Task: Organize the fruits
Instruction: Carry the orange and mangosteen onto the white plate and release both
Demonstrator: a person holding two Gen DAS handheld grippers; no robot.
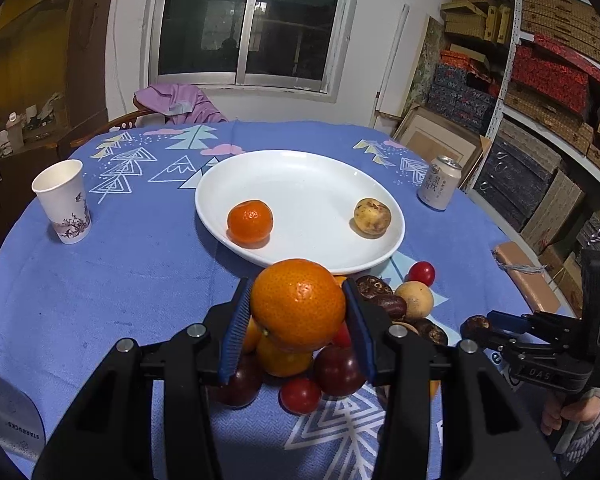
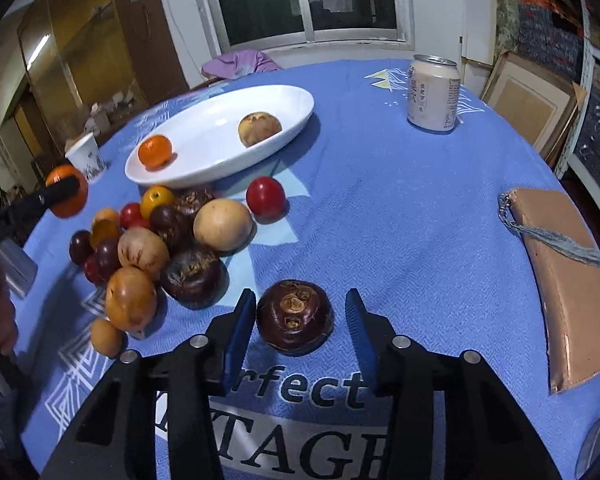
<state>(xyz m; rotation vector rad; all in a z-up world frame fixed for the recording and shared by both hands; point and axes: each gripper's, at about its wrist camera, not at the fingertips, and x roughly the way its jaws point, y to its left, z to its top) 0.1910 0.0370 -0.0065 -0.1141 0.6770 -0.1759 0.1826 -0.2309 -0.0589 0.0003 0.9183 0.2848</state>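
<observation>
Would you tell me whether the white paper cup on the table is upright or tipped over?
Upright. The paper cup stands on its base on the blue tablecloth, open rim facing up. Its contents cannot be seen.

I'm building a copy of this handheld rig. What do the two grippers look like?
Both match: the left gripper and right gripper have black angular frames, silver round bolts and blue ribbed pads. The right one's black body bears pale lettering and a small green light.

— What sort of place is this?
— A lived-in home room: a round table [image 1: 140,280] under a blue cloth, a sliding window [image 1: 252,20], shelves [image 1: 556,92] stacked with boxes, a garment [image 1: 180,102] on a chair.
</observation>
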